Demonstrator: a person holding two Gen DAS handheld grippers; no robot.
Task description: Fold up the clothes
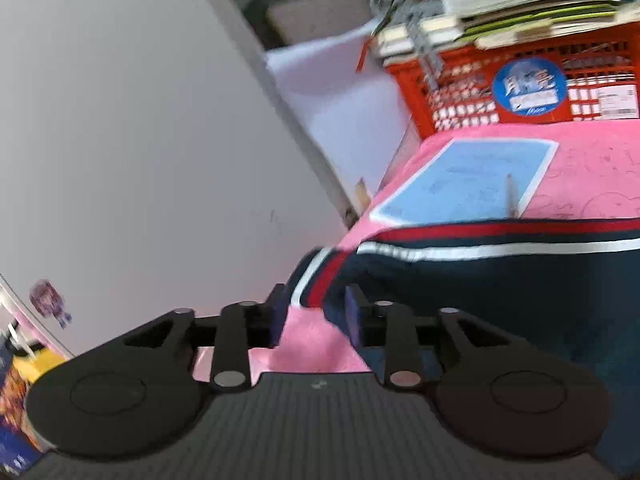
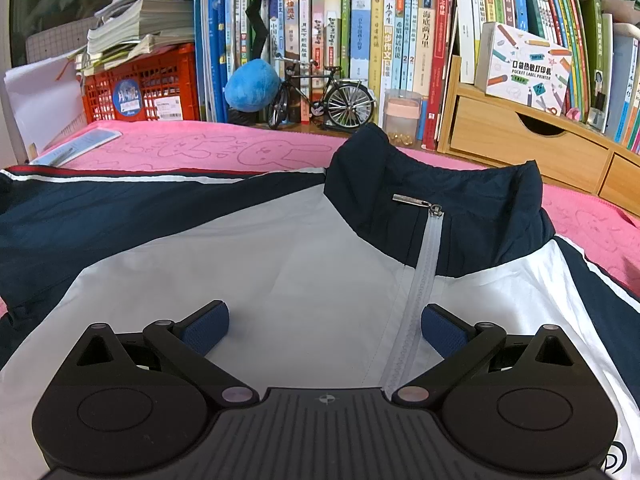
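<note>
My left gripper (image 1: 316,316) sits at the left edge of the pink cloth (image 1: 592,168), jaws closed on the jacket (image 2: 304,264) sleeve cuff. My right gripper (image 2: 324,328) hovers spread wide above the jacket's chest, zipper (image 2: 416,292) just beside its right finger.

1. My left-wrist view is smeared by motion blur; the red crate (image 1: 520,88) and blue sheet (image 1: 468,180) lack crisp edges.
2. My right-wrist view is sharp and evenly, brightly lit; the white jacket (image 2: 300,272) panel shows soft shadows under my fingers (image 2: 206,326).
3. Fisheye distortion bows the bookshelf (image 2: 400,40) edges.
</note>
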